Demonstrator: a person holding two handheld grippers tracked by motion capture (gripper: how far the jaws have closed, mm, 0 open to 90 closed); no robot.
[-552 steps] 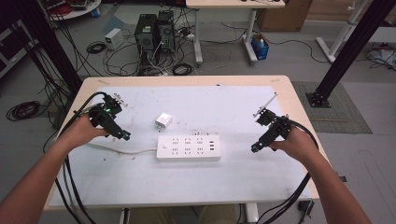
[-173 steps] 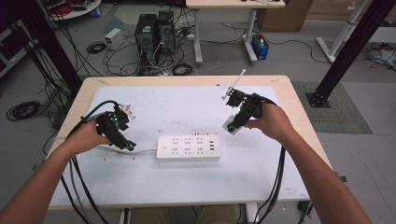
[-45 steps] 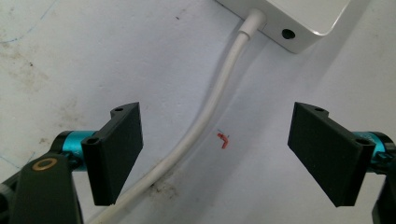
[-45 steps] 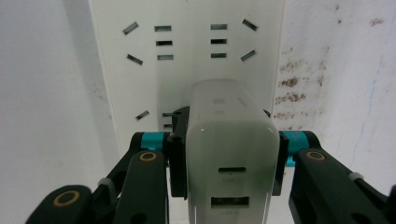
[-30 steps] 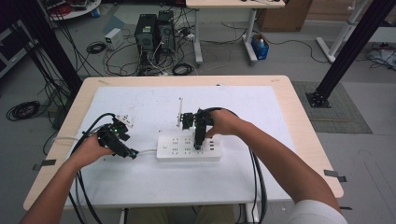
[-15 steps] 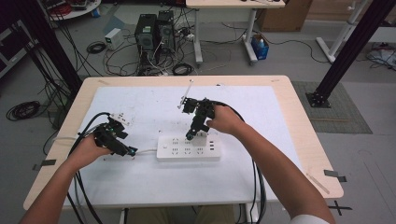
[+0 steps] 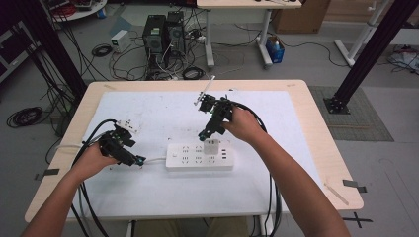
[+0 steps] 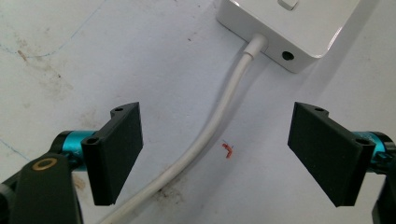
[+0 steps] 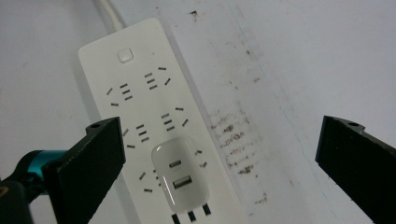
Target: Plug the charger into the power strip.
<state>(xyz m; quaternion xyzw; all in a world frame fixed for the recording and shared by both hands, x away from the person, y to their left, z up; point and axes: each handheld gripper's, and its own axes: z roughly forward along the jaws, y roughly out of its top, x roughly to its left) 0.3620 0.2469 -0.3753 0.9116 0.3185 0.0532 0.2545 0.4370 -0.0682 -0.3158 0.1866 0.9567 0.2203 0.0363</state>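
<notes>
The white charger [image 7: 212,146] is plugged into the white power strip [image 7: 199,157], near the strip's right end in the high view. The strip lies in the middle of the counter [image 7: 306,148], which has a white top with a light wood edge. The top is dirty, with dark smudges and thin blue lines, and the left gripper view shows a small red mark [image 8: 227,150] on it.

Around the counter is a grey floor. Behind it stand two black computer boxes [image 7: 163,34] with many loose cables, a small white box [image 7: 119,39] and another desk [image 7: 247,5]. Black metal posts [image 7: 368,54] lean at the sides.

No words or brand names can be read anywhere.

The right gripper [image 7: 206,134] is just above the charger. Its fingers have just been opening and now stand wide apart, with nothing pressed between them. The right gripper view looks down on the charger [image 9: 180,175] and shows its two small ports, the rows of socket holes and a square button [image 9: 124,55] on the strip.

The left gripper [image 7: 140,161] is low, by the strip's left end. Its fingers are open, one on each side of the white cord [image 8: 205,144], not touching it. The left gripper view shows up close where the cord goes into the strip, beside a small round hole [image 8: 288,55].
</notes>
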